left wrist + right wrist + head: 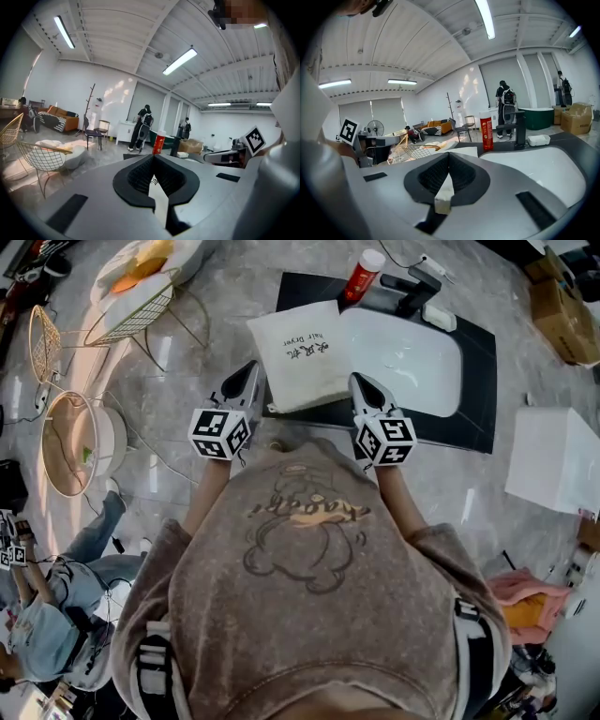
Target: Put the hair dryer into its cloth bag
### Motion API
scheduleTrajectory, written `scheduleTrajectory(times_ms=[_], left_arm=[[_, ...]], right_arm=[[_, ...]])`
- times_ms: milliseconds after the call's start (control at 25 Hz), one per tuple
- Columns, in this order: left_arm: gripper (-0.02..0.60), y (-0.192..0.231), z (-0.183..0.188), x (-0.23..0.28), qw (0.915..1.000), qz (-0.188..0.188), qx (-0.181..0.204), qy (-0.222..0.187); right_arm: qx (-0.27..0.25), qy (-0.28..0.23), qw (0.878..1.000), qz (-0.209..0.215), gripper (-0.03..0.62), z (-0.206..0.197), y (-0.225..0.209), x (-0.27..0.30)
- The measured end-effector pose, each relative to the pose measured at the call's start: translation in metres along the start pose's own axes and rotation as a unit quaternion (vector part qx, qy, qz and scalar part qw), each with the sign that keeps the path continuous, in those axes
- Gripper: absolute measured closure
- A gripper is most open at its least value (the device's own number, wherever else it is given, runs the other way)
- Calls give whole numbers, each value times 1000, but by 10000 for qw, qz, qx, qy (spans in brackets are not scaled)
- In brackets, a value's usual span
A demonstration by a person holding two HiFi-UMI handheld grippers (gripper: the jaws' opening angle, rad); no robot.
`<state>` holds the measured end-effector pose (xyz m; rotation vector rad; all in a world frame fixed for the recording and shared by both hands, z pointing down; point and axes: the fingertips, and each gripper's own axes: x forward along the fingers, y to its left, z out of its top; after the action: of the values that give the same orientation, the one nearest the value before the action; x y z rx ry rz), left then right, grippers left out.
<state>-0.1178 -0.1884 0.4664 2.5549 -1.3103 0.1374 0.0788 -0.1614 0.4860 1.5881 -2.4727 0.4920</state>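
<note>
cloth bag (302, 357), white with "hair dryer" print, is held by both grippers, one on each side edge toward its near end. left gripper (253, 369) has its jaws closed on the bag's left edge; its own view shows a strip of white printed cloth clamped between the black pads. right gripper (357, 381) is likewise closed on the right edge, with a fold of white cloth pinched between its pads. both marker cubes sit just in front of the person's sweatshirt (309, 549). bag spreads over the left part of the black countertop (478, 395) and overlaps the left rim of the white basin (422, 367); can't tell if it rests on the counter or hangs just above it. behind the basin: black faucet (417, 289), small white dish (439, 317) beside it, red bottle (361, 276) with white cap just left of the faucet. left of the counter, wire chairs (131, 310) on the grey floor. right side, white box (558, 460) and further back a cardboard box (565, 307). gripper views show people standing at the far wall.
</note>
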Motion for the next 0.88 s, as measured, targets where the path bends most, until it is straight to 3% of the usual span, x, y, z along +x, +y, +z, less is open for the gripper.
scheduleTrajectory(times_ms=[880], left_arm=[[563,7,-2,-1,9997,-2,-218,127]], right_arm=[[83,-44,9999,105,594,6,10,2]])
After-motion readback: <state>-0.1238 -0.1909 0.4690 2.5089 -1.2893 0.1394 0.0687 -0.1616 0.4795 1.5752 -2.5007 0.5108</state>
